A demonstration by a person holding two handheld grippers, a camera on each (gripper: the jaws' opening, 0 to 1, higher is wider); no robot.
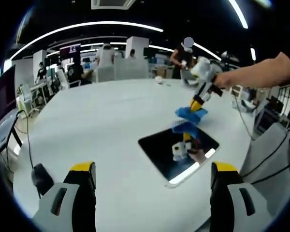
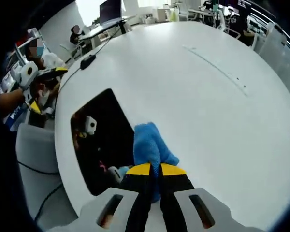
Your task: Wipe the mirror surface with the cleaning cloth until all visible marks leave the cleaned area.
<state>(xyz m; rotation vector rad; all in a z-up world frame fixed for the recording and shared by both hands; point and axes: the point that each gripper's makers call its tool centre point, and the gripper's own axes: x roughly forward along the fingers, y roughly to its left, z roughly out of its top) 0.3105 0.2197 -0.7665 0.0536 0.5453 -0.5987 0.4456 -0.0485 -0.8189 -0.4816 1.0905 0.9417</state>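
Two yellow-tipped jaws of the left gripper (image 1: 153, 181) at the bottom of the left gripper view, spread wide apart, clasping nothing, hanging over bare white table (image 1: 96, 121). Just beyond, right of centre, a dark rectangular mirror (image 1: 159, 147) lying flat near the table's edge, set cornerwise to this view, long axis running from lower right toward upper left. Farther still, at upper right, the right gripper (image 1: 197, 104) reaching in on a person's arm, pinching a blue cleaning cloth (image 1: 191, 113) at the mirror's far corner, reflection doubling it in the glass.

Close at the bottom of the right gripper view, jaws of the right gripper (image 2: 154, 170) clenched tight on the blue cleaning cloth (image 2: 152, 142), cloth bunched forward of the tips. Mirror (image 2: 104, 135) immediately left of the cloth, stretching toward upper left. Likely next: sweep leftward across the glass. Right gripper plainly the nearer one; whether the cloth already touches the glass, unclear.
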